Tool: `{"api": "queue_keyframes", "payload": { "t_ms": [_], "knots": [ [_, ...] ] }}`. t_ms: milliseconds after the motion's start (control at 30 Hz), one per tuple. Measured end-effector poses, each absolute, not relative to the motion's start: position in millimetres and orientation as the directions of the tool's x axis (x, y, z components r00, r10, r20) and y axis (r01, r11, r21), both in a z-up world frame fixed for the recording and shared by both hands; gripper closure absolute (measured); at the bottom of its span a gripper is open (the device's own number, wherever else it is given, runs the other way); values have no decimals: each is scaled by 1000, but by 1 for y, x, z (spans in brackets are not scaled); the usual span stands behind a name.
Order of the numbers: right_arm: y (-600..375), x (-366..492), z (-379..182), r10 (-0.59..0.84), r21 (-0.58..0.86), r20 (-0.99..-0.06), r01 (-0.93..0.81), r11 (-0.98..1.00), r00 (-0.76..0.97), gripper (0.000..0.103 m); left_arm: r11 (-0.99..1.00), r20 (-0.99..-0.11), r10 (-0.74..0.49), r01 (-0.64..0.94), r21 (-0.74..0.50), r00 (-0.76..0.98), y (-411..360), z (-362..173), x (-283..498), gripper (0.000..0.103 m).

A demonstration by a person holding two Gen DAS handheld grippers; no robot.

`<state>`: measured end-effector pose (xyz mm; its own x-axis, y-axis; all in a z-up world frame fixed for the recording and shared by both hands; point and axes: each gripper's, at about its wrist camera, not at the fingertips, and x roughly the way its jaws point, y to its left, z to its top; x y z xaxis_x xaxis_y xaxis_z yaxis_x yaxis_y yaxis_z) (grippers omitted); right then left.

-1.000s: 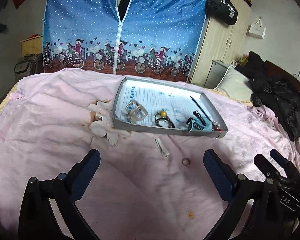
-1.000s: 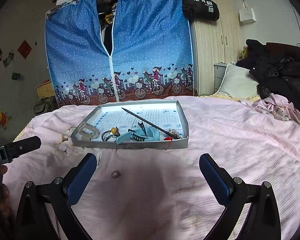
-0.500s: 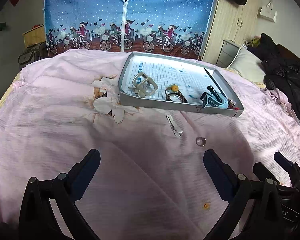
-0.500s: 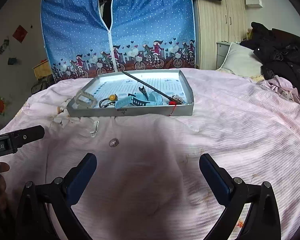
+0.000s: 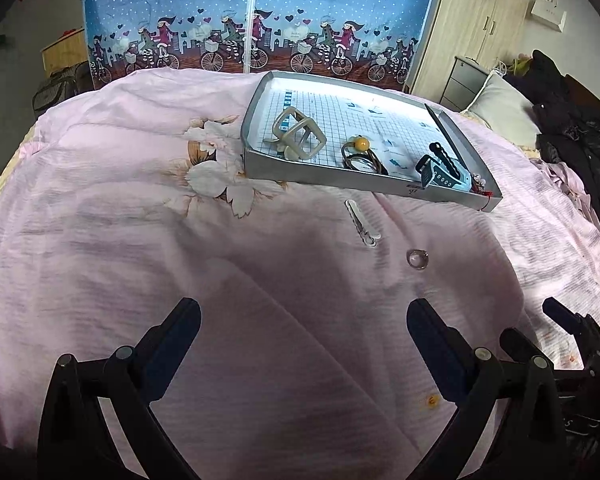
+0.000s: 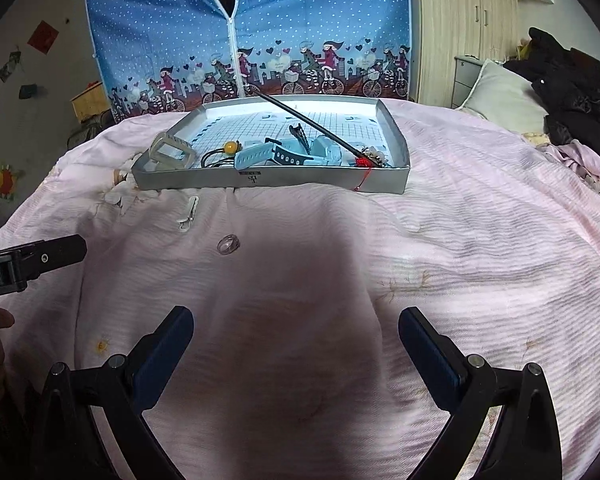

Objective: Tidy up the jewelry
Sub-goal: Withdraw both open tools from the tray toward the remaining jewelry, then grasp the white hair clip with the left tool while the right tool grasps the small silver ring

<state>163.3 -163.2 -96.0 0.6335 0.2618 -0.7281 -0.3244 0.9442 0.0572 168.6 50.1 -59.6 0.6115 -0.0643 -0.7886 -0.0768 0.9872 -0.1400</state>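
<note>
A grey tray [image 5: 324,176] [image 6: 284,179] lies on the pink bedspread and holds a beige claw clip [image 5: 299,137], a black hair tie with a yellow bead [image 5: 360,151], a blue clip [image 6: 260,155] and a black stick [image 6: 312,123]. On the sheet in front of the tray lie a white hair clip [image 5: 362,225] [image 6: 189,213] and a small clear ring [image 5: 417,258] [image 6: 228,245]. My left gripper [image 5: 304,330] is open and empty, short of both. My right gripper [image 6: 296,336] is open and empty too, with the ring ahead to its left.
A blue zip wardrobe [image 5: 256,16] and a wooden cupboard [image 5: 476,28] stand behind the bed. Dark clothes [image 5: 576,152] and a pillow [image 6: 500,98] lie at the right. The other gripper's body [image 6: 28,266] shows at the left of the right wrist view.
Both grippers have moved forward and tipped down toward the bed, so the tray, hair clip and ring appear closer and higher. Both stay open. Nothing on the bed has moved.
</note>
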Motion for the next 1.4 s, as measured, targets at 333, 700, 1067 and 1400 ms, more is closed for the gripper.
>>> {"api": "queue_keyframes", "payload": {
  "t_ms": [333,700,1067,1400],
  "knots": [
    [-160,169,-99,322,60,-758,-430,901,568,7,979,-833,-204,83,-189,515,44,-63,189,13],
    [-142,203,-118,440,101,-754,-576,811,488,63,942,-791,-334,157,-295,512,41,-81,234,56],
    [-113,235,-132,477,93,-762,-654,750,438,76,925,-784,-380,181,-335,492,34,-98,273,76],
    [-102,263,-147,516,173,-765,-649,740,384,76,928,-827,-368,121,-351,426,39,-114,301,83]
  ]
}}
